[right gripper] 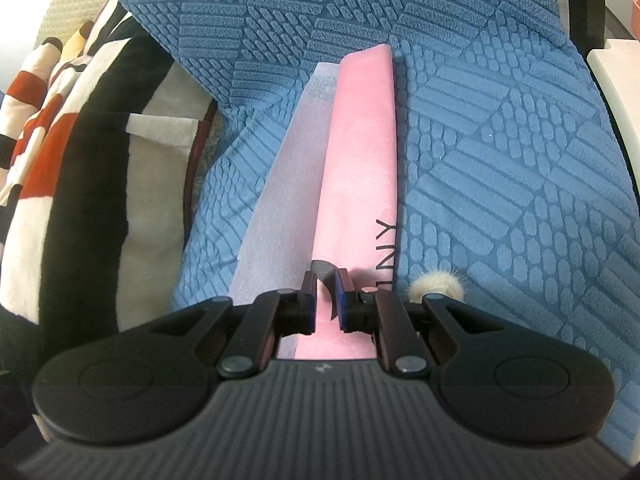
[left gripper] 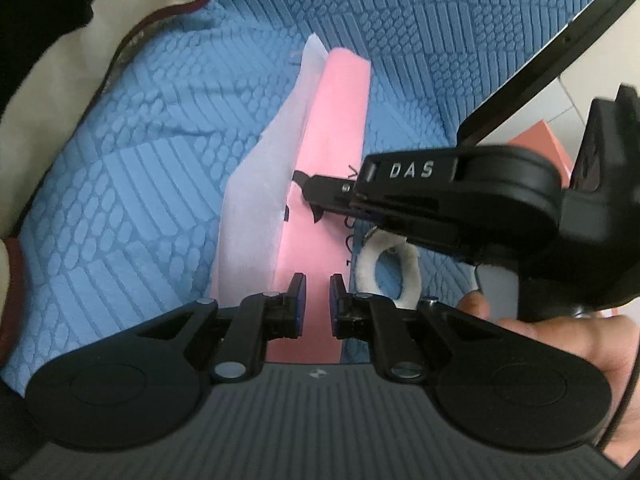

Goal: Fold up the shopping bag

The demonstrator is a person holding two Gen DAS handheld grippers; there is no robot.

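Note:
The shopping bag (left gripper: 340, 128) (right gripper: 360, 152) is a long, narrow pink strip with black print, lying flat on a blue textured cover (left gripper: 120, 184) (right gripper: 500, 160). A pale lilac layer (left gripper: 260, 184) (right gripper: 280, 200) sticks out along its left side. A white fuzzy loop (left gripper: 384, 272) (right gripper: 436, 286) lies at its right edge. My left gripper (left gripper: 317, 296) hovers over the near end with its jaws a narrow gap apart and only flat bag showing between them. My right gripper (right gripper: 327, 292) (left gripper: 308, 194) comes in from the right over the printed part, also slightly open with nothing pinched.
A cream blanket with dark red trim (left gripper: 80, 60) bunches up at the left, striped black, white and red (right gripper: 80, 160) in the right wrist view. A black curved frame (left gripper: 560, 52), a salmon box (left gripper: 536, 136) and a hand (left gripper: 580, 340) are on the right.

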